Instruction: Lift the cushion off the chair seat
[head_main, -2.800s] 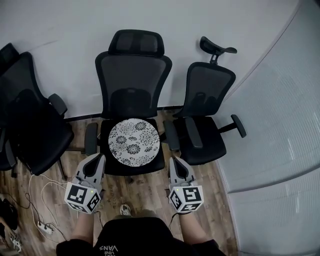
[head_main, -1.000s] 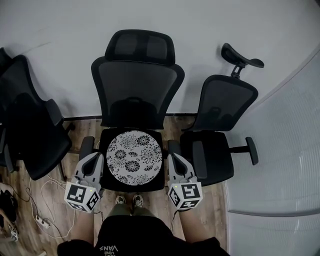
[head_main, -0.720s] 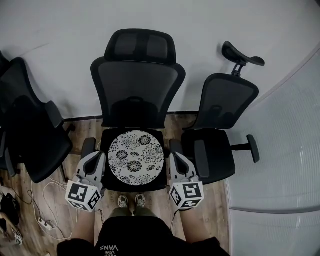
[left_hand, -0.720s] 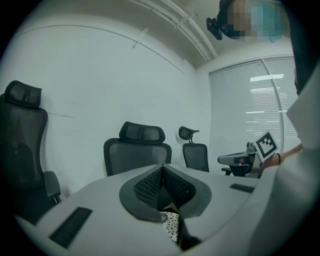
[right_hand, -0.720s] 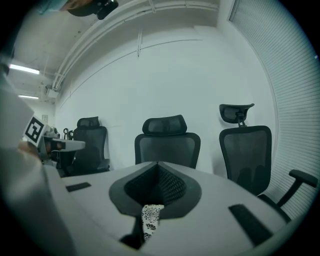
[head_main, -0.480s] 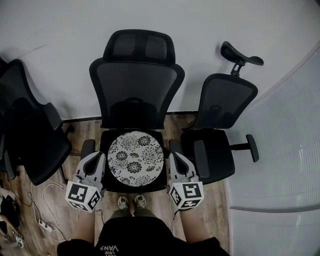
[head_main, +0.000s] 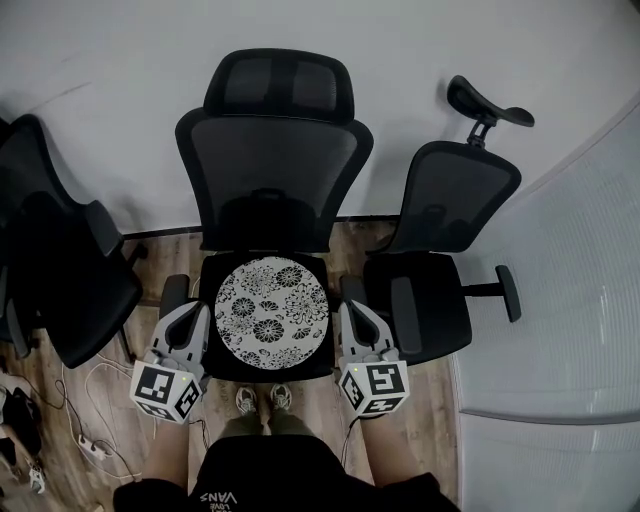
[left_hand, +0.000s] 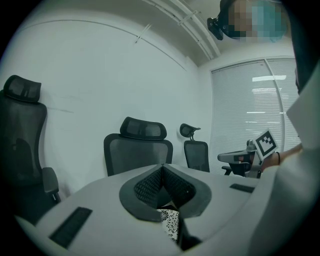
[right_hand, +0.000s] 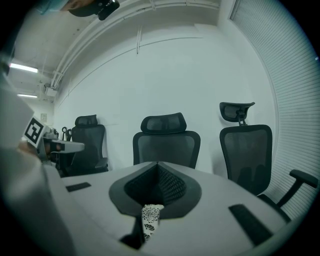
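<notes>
Cushion (head_main: 271, 312), round with a dark floral print on a pale ground, lies flat on the chair seat (head_main: 318, 368) of the middle chair. It covers most of the seat, with black showing only at the near corners. It looks thin, soft and light, and would likely flop or fold if raised from one side alone. The best hold is probably a pinch on the rim at two opposite points, the left edge and the right edge, with both lifted together to keep it level. The fabric seems matte rather than slippery, though a shallow bite on so thin an edge could slide off.

Left tongs (head_main: 189, 313) hover just beside the cushion's left edge, apart from it. In the left gripper view the jaws are pressed together at the tips with nothing between the pads. A sliver of the print shows only through the slit beneath them.

Right tongs (head_main: 355, 309) sit the same way just off the right edge, jaws likewise closed and empty. Both pairs would have to open before they could take the rim.
</notes>
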